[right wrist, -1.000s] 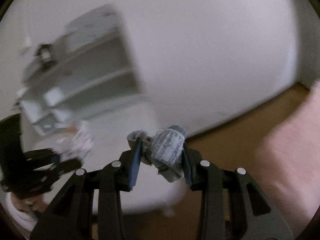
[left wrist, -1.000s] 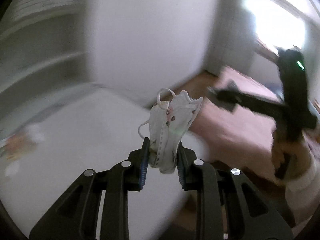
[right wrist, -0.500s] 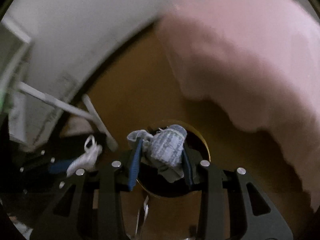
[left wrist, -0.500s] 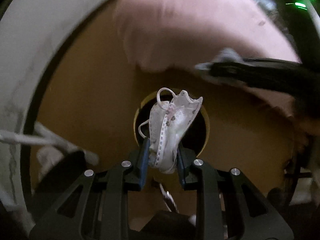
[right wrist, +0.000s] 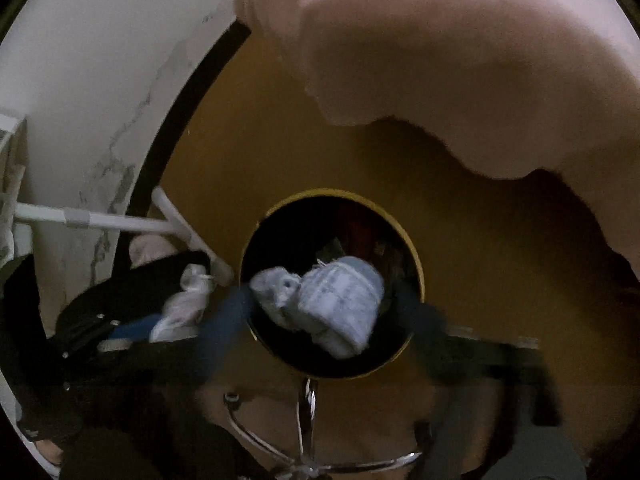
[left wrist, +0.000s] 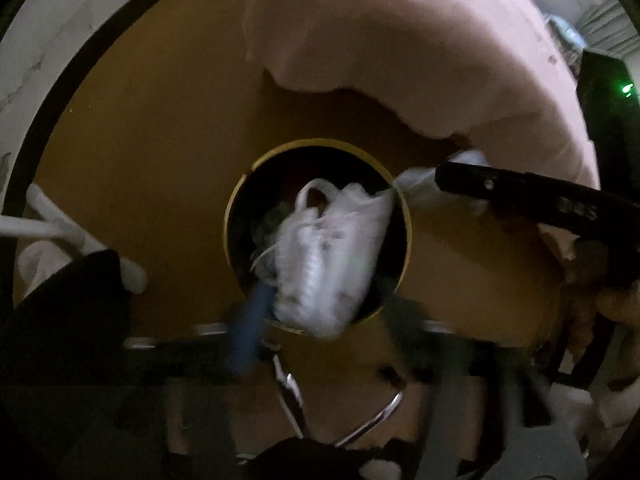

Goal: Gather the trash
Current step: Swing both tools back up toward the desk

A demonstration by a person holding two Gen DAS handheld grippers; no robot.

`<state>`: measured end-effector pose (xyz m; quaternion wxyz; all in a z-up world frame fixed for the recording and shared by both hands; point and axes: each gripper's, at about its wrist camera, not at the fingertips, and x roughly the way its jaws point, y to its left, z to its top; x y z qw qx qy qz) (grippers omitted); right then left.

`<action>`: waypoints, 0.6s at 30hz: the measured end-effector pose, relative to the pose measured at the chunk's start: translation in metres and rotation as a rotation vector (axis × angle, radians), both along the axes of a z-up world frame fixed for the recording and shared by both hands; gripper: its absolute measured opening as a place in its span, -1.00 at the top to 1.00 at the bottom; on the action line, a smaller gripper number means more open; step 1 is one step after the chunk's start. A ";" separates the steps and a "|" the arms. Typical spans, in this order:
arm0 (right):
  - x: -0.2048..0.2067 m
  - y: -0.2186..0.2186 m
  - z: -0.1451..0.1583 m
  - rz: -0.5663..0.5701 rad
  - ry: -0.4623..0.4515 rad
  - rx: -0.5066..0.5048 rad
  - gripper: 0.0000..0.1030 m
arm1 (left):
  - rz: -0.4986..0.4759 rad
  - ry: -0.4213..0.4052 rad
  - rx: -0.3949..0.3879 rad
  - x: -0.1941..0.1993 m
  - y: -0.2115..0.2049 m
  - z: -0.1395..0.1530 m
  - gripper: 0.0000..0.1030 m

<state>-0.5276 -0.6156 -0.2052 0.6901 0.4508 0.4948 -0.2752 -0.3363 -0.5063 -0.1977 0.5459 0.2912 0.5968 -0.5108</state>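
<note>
I look almost straight down into a round bin with a gold rim (left wrist: 406,240) and a dark inside. My left gripper (left wrist: 324,322) hangs over it, blurred, its jaws opening. A white face mask (left wrist: 328,256) sits loose between them, clear of both pads, above the bin's mouth. My right gripper (right wrist: 324,320) is over the same bin rim (right wrist: 422,280), its jaws also opening. A crumpled blue-white paper wad (right wrist: 336,304) is free between its fingers. The right gripper's black finger (left wrist: 520,196) reaches in from the right in the left wrist view.
A pink blanket (right wrist: 460,60) hangs over the brown floor (left wrist: 160,140) behind the bin. A white wall with a dark skirting (right wrist: 192,88) and white rack legs (right wrist: 120,220) stand to the left. A chrome wire frame (right wrist: 308,420) lies just in front of the bin.
Both grippers swung down from the room view to just over the bin. Their jaws have spread, and the mask and the paper wad have come free of the pads.
</note>
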 end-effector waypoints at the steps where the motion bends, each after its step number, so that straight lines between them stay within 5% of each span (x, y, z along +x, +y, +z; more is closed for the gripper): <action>1: -0.002 -0.002 0.005 -0.004 -0.009 -0.015 -0.75 | 0.005 -0.006 -0.035 -0.001 0.001 0.008 -0.70; 4: -0.006 -0.013 0.030 -0.028 0.032 -0.105 -0.75 | -0.010 -0.029 -0.124 -0.003 0.004 0.032 -0.77; 7: -0.004 -0.009 0.086 -0.024 0.143 -0.383 -0.75 | -0.011 -0.118 -0.262 -0.010 0.014 0.072 -0.77; 10: 0.003 0.013 0.156 -0.066 0.153 -0.727 -0.87 | 0.032 -0.237 -0.513 -0.013 0.043 0.142 -0.81; 14: 0.027 0.064 0.241 -0.042 -0.049 -1.019 -0.87 | 0.068 -0.361 -0.699 -0.007 0.081 0.222 -0.87; 18: 0.069 0.105 0.286 0.039 -0.244 -1.058 -0.87 | 0.158 -0.479 -0.731 0.027 0.142 0.277 -0.87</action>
